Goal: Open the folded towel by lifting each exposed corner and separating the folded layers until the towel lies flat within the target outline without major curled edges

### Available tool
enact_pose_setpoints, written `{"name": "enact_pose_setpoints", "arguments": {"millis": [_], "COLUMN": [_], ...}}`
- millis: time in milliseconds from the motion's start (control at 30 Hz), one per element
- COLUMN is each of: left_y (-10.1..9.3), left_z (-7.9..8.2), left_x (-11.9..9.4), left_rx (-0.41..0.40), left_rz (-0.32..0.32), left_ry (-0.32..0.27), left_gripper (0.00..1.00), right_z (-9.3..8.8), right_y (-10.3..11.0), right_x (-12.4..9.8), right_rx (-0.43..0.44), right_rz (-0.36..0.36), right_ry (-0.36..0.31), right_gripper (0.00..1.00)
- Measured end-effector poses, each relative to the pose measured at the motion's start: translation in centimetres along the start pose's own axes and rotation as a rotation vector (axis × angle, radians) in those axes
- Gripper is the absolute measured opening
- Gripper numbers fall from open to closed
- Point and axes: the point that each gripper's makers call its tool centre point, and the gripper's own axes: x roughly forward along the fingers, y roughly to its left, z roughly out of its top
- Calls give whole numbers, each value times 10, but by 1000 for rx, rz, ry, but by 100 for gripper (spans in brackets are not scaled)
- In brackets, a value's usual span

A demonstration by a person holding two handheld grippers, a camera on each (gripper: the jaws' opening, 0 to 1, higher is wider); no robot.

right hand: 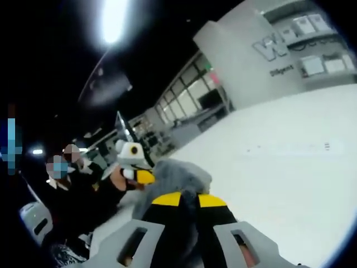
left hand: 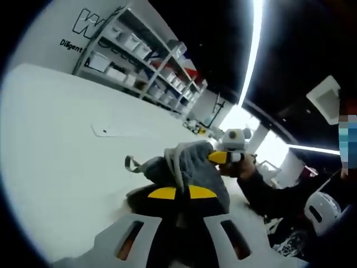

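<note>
Both grippers hold the towel (left hand: 189,164) off the white table (left hand: 61,162); the cloth is grey, bunched, and hangs between the two tools rather than lying flat. In the left gripper view the left gripper (left hand: 182,193) has its yellow-tipped jaws drawn narrow with grey cloth pinched between them; the right gripper (left hand: 227,157) enters from the right, its yellow tip set against the far side of the same bundle. In the right gripper view the right gripper's own jaws are likewise close together on cloth, and the left gripper (right hand: 139,176) shows at the left, touching the towel's other edge.

Judgement: two opposed grips at separate edges suggest the person means to pull the layers apart in the air, so that the fold can open before the cloth goes down.

A pale loop or tag (left hand: 133,163) hangs from the towel on the table side. A faint mark on the table (left hand: 109,131) may be part of the target outline; too dim to tell. The towel is still folded and crumpled, so the task reads as early. Shelving (left hand: 142,53) stands beyond the table.
</note>
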Motion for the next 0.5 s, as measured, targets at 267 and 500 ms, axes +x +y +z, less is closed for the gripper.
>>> {"name": "enact_pose_setpoints", "arguments": {"millis": [267, 500], "left_y": [-7, -15], "left_z": [3, 2], "left_x": [-2, -6], "left_rx": [41, 73], "left_rz": [-8, -1], "left_ry": [-20, -35], "left_gripper": [2, 2], "right_z": [3, 5], "right_y": [13, 21], "right_x": [-8, -10], "right_rx": [-41, -70], "right_rz": [14, 19], "right_ry": [-29, -42], "right_gripper": [4, 4]}}
